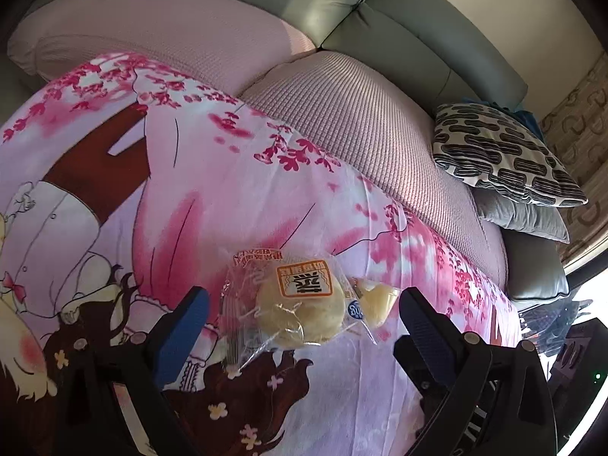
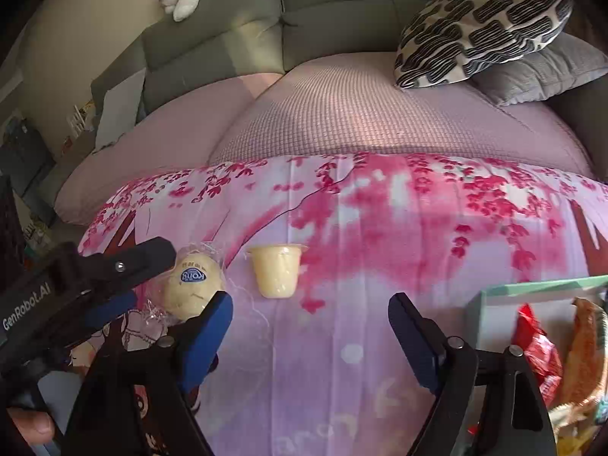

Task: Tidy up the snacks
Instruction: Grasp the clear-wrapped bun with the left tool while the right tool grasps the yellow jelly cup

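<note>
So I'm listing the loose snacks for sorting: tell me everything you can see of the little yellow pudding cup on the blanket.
The pudding cup is a small clear plastic tub, wider at the rim and tapering to its base, filled with pale yellow jelly and apparently sealed by a thin film lid. It lies on the pink printed blanket, just beside the wrapped bun; whether they touch is unclear. No jaws touch it.

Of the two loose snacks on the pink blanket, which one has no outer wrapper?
The pale yellow jelly cup, standing bare to the right of the round bun. The bun is sealed in a clear plastic wrapper with printed labels.
</note>
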A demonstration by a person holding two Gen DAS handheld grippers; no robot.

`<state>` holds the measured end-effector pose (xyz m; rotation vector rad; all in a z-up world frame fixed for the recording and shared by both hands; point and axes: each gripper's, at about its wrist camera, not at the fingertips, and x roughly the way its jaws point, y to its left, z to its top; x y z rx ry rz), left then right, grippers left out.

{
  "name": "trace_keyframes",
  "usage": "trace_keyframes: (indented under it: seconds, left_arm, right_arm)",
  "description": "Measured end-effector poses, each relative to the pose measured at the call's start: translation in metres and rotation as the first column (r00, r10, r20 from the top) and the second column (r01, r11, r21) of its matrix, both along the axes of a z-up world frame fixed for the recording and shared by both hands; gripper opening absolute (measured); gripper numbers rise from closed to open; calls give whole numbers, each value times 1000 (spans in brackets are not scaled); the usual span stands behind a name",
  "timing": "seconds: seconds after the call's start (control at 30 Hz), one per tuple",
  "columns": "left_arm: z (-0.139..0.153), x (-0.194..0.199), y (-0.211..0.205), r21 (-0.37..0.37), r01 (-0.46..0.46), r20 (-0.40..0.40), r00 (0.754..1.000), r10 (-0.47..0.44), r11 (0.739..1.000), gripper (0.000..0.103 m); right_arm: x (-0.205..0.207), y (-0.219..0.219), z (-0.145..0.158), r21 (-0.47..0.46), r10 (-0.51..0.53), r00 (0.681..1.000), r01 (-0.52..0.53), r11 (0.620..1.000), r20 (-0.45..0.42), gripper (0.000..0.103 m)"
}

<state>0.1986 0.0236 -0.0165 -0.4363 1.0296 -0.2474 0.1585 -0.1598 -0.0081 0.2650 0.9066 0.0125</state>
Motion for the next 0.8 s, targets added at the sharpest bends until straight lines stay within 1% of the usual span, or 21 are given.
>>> trace_keyframes:
  seconds: [0.07, 0.1, 0.2, 0.23, 0.3, 0.33, 0.37, 0.4, 0.43, 0.5, 0.57, 0.6, 0.63, 0.8]
  left_arm:
    - [-4, 4, -1, -7, 3, -6, 1000, -3, 1000, 98]
    - [-6, 7, -1, -5, 5, -14, 1000, -5, 1000, 96]
    - [-15, 12, -4, -18, 11, -39, 999, -12, 1000, 91]
    - [-17, 13, -4, -28, 8, -43, 999, -9, 1000, 91]
    - [-20, 15, -4, -41, 7, -48, 999, -9, 999, 91]
    - [-22, 16, -4, -45, 9, -47, 999, -11, 999, 88]
    - [-23, 17, -4, -57, 9, -47, 999, -12, 998, 80]
    - [-25, 17, -4, -66, 8, -54, 998, -12, 998, 74]
    - [-26, 18, -4, -68, 8, -56, 998, -11, 998, 73]
    - [-27, 18, -3, -75, 5, -56, 998, -9, 997, 70]
    - [-29, 18, -3, -91, 6, -55, 998, -11, 996, 67]
    - [-29, 17, -2, -101, 7, -54, 998, -12, 995, 65]
    - [-30, 17, -1, -107, 6, -53, 999, -12, 994, 65]
    - [-29, 12, 1, -133, -7, -37, 999, 2, 991, 57]
  right_arm:
    - [7, 4, -3, 1, 3, 1000, -3, 1000, -1, 80]
    - [11, 5, -5, 2, 3, 1000, -3, 1000, -1, 76]
    - [22, 10, -8, 1, 12, 1000, -12, 1000, -6, 74]
    - [25, 12, -9, -4, 17, 1000, -17, 1000, -10, 70]
    - [30, 16, -13, -8, 27, 1000, -27, 1000, -12, 66]
    - [32, 17, -14, -11, 30, 999, -30, 999, -13, 64]
    - [35, 19, -16, -18, 35, 999, -35, 999, -17, 62]
    - [36, 20, -19, -22, 39, 999, -40, 999, -21, 60]
    - [37, 20, -21, -18, 43, 999, -44, 999, -22, 57]
    - [39, 22, -23, -11, 49, 999, -49, 999, -18, 55]
    - [39, 23, -24, -3, 57, 998, -57, 998, -9, 49]
    - [39, 23, -24, 0, 60, 998, -60, 998, -5, 44]
    - [39, 24, -24, 1, 60, 998, -60, 998, -1, 41]
    - [35, 19, -24, 21, 55, 998, -55, 998, 12, 38]
